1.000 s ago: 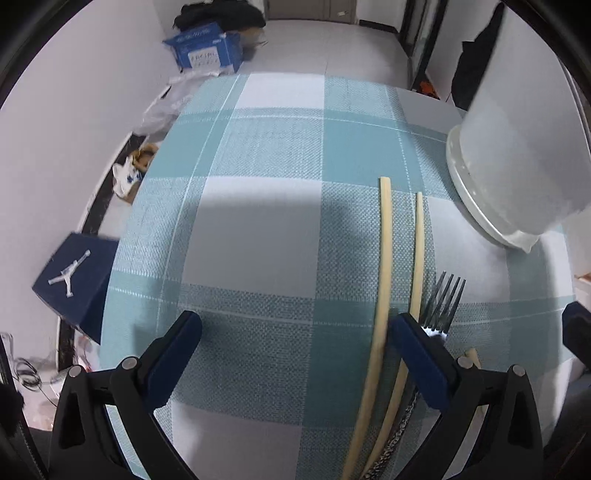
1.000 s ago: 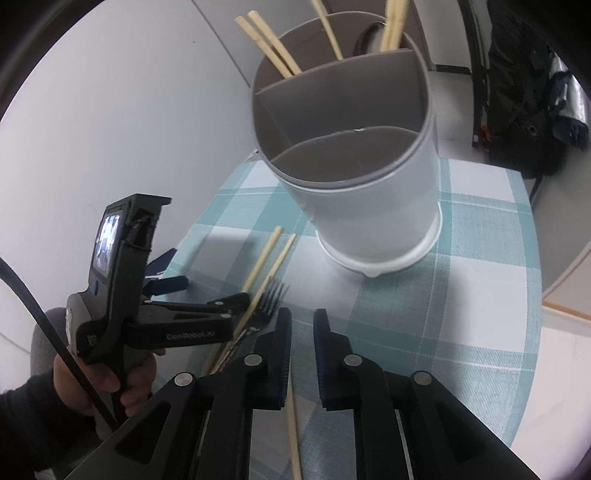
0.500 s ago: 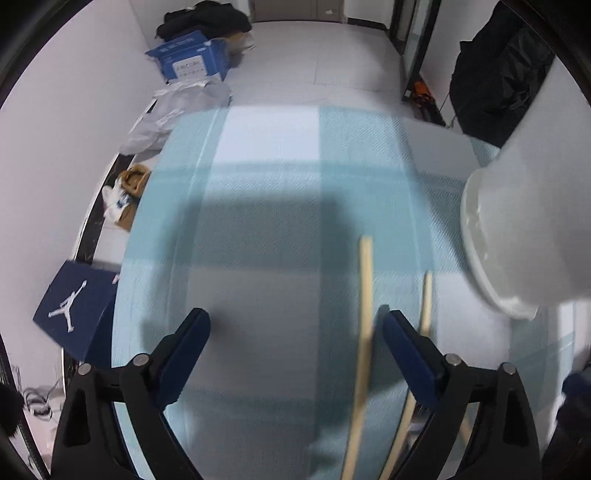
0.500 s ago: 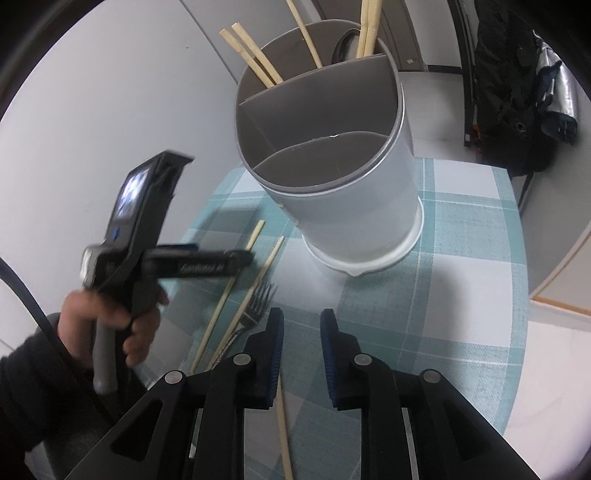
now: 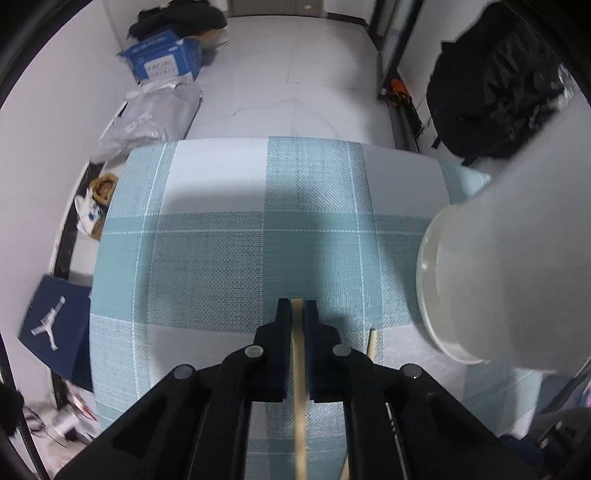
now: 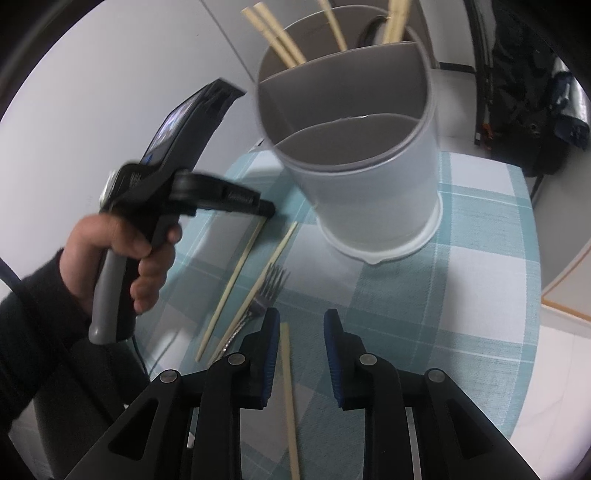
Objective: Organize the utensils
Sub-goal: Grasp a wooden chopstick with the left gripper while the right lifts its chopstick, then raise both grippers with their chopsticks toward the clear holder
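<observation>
Bench (image 5: 207, 266) under teal-and-white check cloth, filling centre of both views. White divided utensil holder (image 6: 373, 173) upper centre of right wrist frame, upright on the cloth; far compartment with several chopsticks (image 6: 273, 31) leaning out, two nearer compartments showing only grey walls. Same holder at right edge of left wrist frame.

Left gripper (image 5: 297, 310) lower centre of left wrist frame, fingers (image 5: 283, 314) clamped together on tip of one chopstick (image 5: 299, 387), shaft running down between them toward bottom edge. In right wrist frame, that gripper at centre left, held in a hand (image 6: 122, 254), chopstick slanting down-left from its tip.

Right gripper (image 6: 301, 325) lower centre of right wrist frame, blue-padded fingers (image 6: 271, 354) apart, gripping nothing.

Second chopstick (image 6: 258, 284) just right of clamped one, flat on cloth. Third chopstick (image 6: 288, 398) flat beside left finger of right gripper. Fork (image 6: 267, 291) against second chopstick, tines toward holder.
</observation>
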A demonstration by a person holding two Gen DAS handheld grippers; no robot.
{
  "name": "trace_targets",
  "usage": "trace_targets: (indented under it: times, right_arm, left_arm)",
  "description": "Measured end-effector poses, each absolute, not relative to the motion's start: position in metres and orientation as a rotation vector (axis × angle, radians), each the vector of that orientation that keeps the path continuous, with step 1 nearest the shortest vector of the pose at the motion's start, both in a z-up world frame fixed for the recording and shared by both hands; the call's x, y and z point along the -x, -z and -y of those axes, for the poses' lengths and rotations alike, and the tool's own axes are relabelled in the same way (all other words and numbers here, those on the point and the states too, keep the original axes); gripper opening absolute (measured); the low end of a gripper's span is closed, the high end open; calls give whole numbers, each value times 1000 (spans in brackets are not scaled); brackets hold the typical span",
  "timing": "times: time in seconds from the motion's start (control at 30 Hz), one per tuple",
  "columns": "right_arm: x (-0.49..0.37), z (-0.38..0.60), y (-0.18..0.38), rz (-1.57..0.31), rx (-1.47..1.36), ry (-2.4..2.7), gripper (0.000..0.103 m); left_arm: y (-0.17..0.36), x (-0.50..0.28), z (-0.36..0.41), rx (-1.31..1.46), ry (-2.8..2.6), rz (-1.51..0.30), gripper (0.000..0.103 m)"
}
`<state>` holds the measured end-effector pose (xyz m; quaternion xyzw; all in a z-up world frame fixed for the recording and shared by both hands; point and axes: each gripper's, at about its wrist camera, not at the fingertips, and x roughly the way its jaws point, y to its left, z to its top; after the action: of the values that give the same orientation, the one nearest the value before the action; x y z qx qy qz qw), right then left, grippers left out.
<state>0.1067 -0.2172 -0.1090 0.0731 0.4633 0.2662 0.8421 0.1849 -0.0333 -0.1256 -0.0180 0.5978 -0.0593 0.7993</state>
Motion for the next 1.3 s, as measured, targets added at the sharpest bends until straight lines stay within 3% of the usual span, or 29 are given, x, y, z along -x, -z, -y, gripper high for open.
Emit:
trace_targets:
  times: [0.83, 0.93, 0.97, 1.3]
  right_arm:
    - [-135, 147, 150, -1154, 132, -499, 24]
    - [-135, 132, 149, -1165, 206, -477, 15]
    - [-135, 127, 149, -1164, 239, -477, 5]
    - [-128, 140, 123, -1074, 120, -481, 5]
  left_arm:
    - [28, -115, -42, 309, 127, -879, 3]
    - [27, -109, -46, 302, 137, -860, 3]
    - [27, -107, -48, 305, 141, -859, 3]
    - [23, -88, -57, 307, 176, -845, 3]
